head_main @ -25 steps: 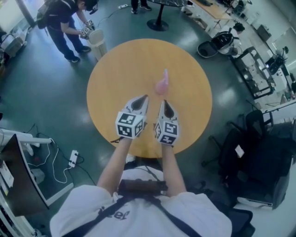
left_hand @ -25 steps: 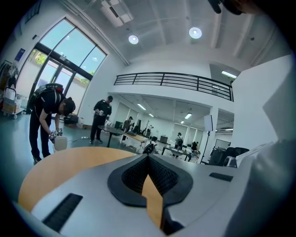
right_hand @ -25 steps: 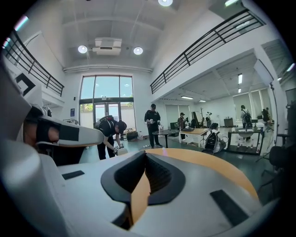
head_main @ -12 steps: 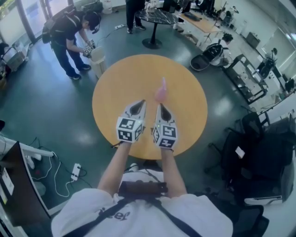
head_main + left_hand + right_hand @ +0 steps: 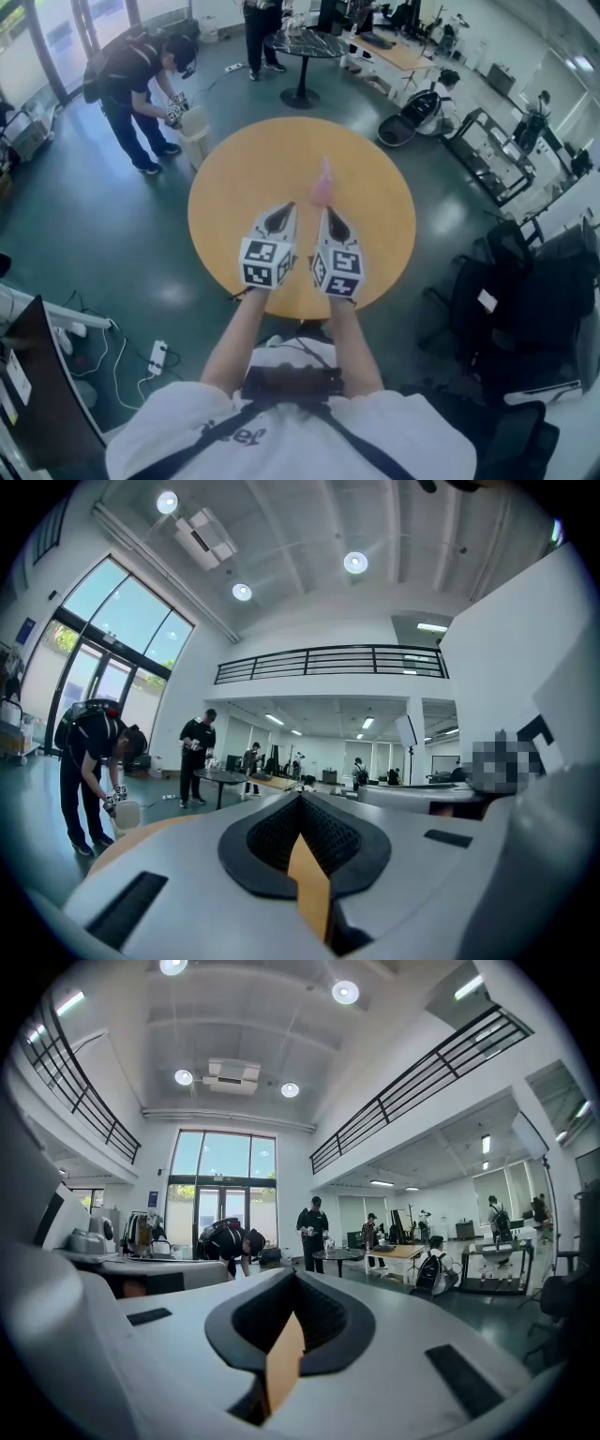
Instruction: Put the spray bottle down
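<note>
A pink plastic spray bottle (image 5: 323, 184) with a tapering top stands upright near the middle of the round table (image 5: 225, 197), whose smooth top is orange-tan wood. It is just beyond the two grippers' tips and free of both. The left gripper (image 5: 292, 206) and the right gripper (image 5: 327, 209) are held side by side over the table's near half. Each has a smooth grey shell and a white cube printed with black square markers. In both gripper views the black ribbed pads (image 5: 272, 834) meet at the tip, jaws together with nothing held. Dark lettering on the person's white shirt (image 5: 234, 433) is partly covered by a strap and cannot be read
</note>
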Demonstrator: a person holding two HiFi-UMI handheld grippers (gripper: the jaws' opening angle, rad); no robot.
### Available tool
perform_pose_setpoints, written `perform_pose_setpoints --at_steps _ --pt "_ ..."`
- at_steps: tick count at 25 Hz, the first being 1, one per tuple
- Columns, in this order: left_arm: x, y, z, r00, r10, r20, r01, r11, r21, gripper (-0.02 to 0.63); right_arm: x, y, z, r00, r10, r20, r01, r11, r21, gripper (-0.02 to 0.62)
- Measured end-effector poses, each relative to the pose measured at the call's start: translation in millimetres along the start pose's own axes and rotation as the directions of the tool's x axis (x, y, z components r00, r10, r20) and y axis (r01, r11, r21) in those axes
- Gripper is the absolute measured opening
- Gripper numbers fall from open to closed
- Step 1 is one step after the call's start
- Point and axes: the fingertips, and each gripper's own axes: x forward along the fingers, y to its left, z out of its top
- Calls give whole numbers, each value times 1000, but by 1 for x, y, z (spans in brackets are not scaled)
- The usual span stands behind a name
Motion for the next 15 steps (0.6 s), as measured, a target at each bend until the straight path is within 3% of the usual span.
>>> perform_pose_setpoints --at_steps 15 --pt "12 -16 13 999 -14 29 13 1000 15 9 3 -15 15 999 12 34 -12 1000 -7 12"
